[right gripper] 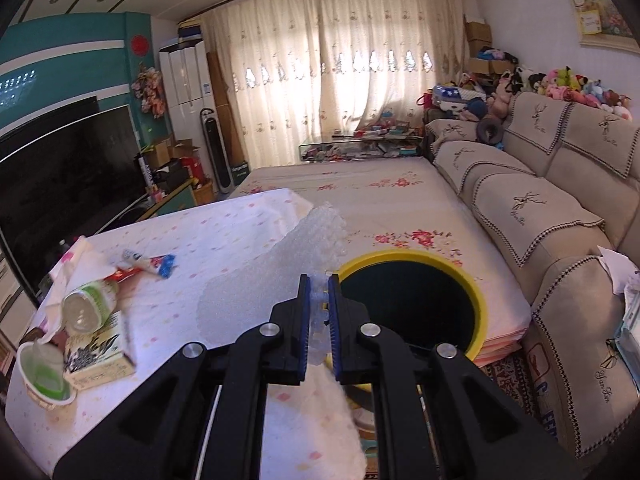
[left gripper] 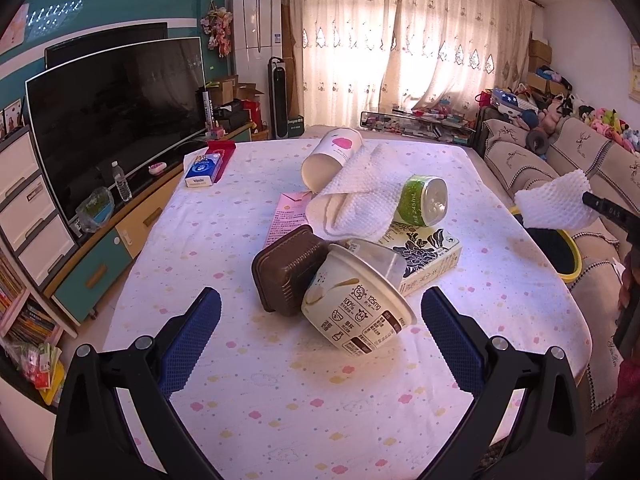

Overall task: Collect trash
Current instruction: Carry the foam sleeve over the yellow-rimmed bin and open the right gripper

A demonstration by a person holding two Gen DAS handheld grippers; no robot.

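Observation:
On the table with its spotted cloth (left gripper: 280,392) lies a heap of trash. It holds a tipped yogurt cup (left gripper: 360,312), a brown plastic tray (left gripper: 288,272), a flower-printed carton (left gripper: 428,256), a green can (left gripper: 424,200), a paper towel (left gripper: 360,196) and a paper cup (left gripper: 328,156). My left gripper (left gripper: 320,296) is open, its blue pads on either side of the yogurt cup and apart from it. My right gripper (right gripper: 319,280) is shut on a white foam net sheet (right gripper: 272,272), beside the yellow-rimmed bin (right gripper: 472,280). In the left wrist view this sheet (left gripper: 552,204) hangs above the bin (left gripper: 576,264).
A blue tissue box (left gripper: 202,170) and a pink leaflet (left gripper: 288,216) lie on the table. A TV (left gripper: 116,120) stands on a cabinet to the left. A sofa (right gripper: 540,208) runs along the right behind a floral-covered platform (right gripper: 380,200). A red-and-blue wrapper (right gripper: 148,264) lies by the can.

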